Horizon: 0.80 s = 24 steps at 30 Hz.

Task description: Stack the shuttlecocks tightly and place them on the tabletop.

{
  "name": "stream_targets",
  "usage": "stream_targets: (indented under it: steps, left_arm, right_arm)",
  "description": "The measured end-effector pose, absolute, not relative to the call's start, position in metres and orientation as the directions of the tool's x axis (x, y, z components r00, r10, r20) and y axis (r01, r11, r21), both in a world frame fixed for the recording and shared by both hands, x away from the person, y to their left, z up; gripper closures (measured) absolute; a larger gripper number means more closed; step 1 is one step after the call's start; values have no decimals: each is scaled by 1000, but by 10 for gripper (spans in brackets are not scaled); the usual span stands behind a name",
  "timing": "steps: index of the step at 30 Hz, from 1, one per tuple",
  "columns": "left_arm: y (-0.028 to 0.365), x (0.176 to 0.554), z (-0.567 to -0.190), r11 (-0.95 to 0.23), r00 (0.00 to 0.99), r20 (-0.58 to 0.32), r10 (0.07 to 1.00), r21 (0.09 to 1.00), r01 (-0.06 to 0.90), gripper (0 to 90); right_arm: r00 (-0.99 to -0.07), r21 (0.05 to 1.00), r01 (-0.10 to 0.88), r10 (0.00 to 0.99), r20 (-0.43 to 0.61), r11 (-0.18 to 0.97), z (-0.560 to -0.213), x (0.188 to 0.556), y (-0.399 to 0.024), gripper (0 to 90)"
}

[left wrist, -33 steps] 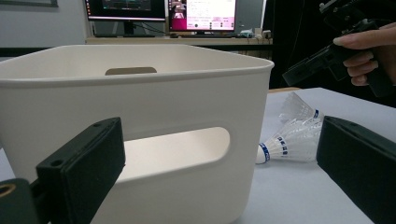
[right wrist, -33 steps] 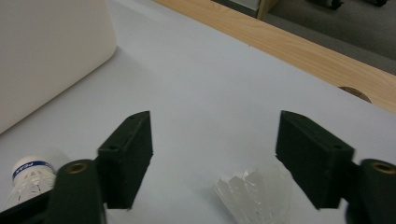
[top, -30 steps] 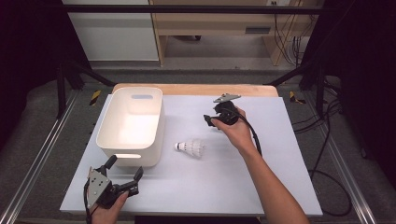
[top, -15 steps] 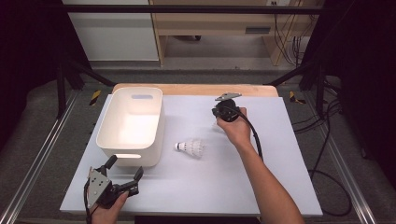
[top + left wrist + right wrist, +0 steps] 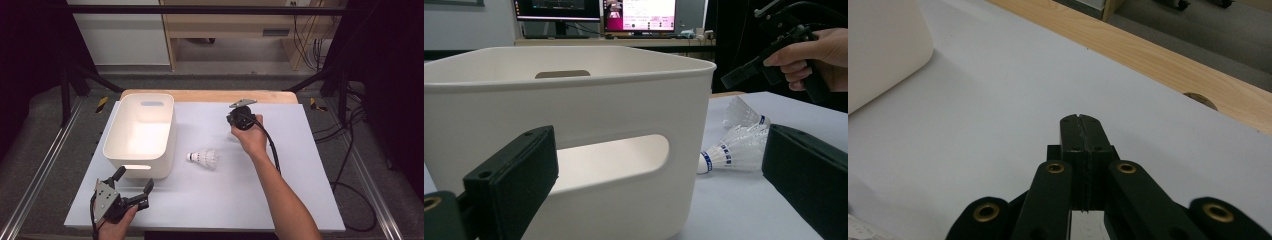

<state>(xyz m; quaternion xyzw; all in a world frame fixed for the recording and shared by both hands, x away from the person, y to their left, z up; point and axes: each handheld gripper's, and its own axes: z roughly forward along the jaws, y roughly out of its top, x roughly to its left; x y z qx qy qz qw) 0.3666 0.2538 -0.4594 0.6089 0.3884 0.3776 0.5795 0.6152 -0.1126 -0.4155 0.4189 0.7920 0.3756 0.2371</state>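
A white tabletop (image 5: 310, 200) with a pale wooden strip (image 5: 210, 96) along its far edge stands on a grey floor (image 5: 30, 165). Metal rails (image 5: 45, 165) run along both sides. Beyond it stand a white cabinet (image 5: 120, 32) and a light wooden bench (image 5: 235, 22), with black cables (image 5: 345, 165) trailing at the right. Two lit monitors (image 5: 599, 12) glow on a far desk.
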Motion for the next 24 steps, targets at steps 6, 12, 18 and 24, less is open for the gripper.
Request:
stream_targets:
  steps: [6,12,18,24]
  left_arm:
    - [254,367,-459,-24,414,7,910,999,36,17]
    - [254,367,-459,-23,415,6,910,999,36,18]
    - [253,367,-459,-30,418,12,908,999,37,18]
    - [254,367,-459,-31,419,12,908,999,38,19]
  right_arm:
    - [-532,785,496,844,-64,372,-420,618,-112,900]
    - [-540,763,507,838,-83,402,-425,618,-109,900]
    - [-544,748,515,834,-93,419,-427,618,-108,900]
    - [-552,730,518,826,-112,445,-429,618,-107,900]
